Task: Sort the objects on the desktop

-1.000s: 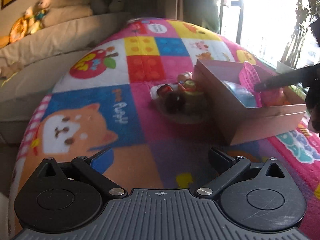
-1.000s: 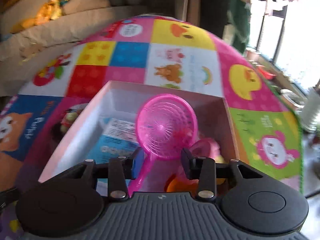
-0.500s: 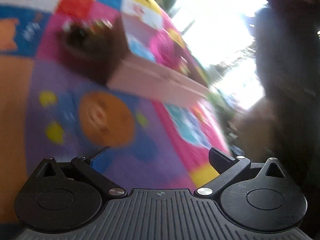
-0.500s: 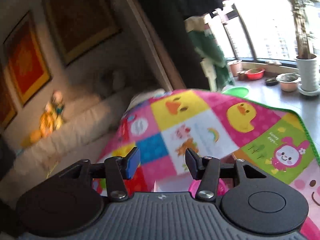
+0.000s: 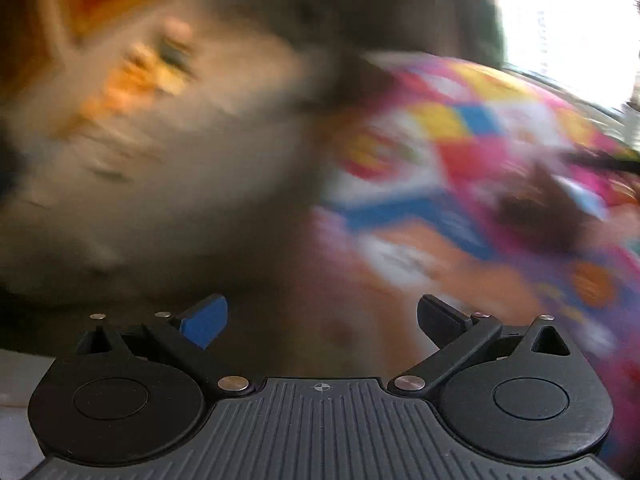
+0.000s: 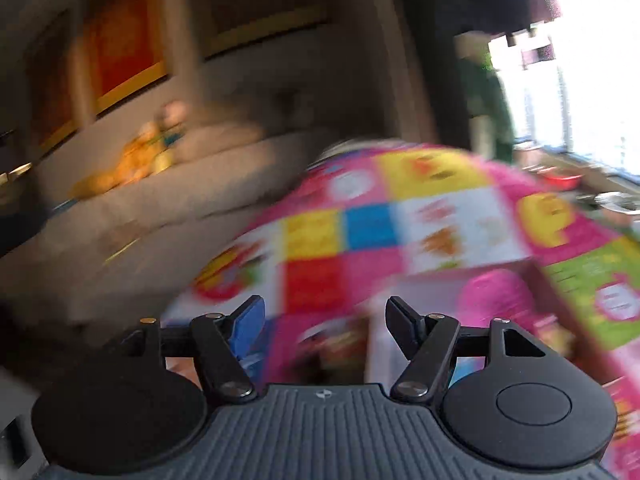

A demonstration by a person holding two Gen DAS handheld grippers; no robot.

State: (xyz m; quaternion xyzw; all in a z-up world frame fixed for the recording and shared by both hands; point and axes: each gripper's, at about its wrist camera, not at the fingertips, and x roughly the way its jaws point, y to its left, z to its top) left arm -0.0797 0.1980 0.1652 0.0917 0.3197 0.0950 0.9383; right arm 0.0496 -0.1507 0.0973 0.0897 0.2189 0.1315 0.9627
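Observation:
Both views are smeared by motion. My left gripper (image 5: 322, 320) is open and empty, aimed past the left edge of the patchwork play mat (image 5: 460, 152). A dark blur on the mat at the right is the bowl of small toys (image 5: 532, 216). My right gripper (image 6: 324, 322) is empty, its jaws opening, raised above the mat (image 6: 360, 232). Just beyond its right finger sits the pink box (image 6: 432, 280), with the pink sieve (image 6: 496, 300) lying inside it. The bowl of toys (image 6: 324, 344) shows dimly between the fingers, lower down.
A beige sofa (image 6: 168, 208) with a soft toy (image 6: 148, 152) runs along the left, under framed pictures (image 6: 120, 52) on the wall. Bright windows fill the right side. A thin black rod (image 5: 600, 162), blurred, crosses the right edge of the left wrist view.
The right gripper let go of the pink sieve, which stays in the box, then rose and widened. The left gripper swung away, first right, then left toward the sofa, and stayed open.

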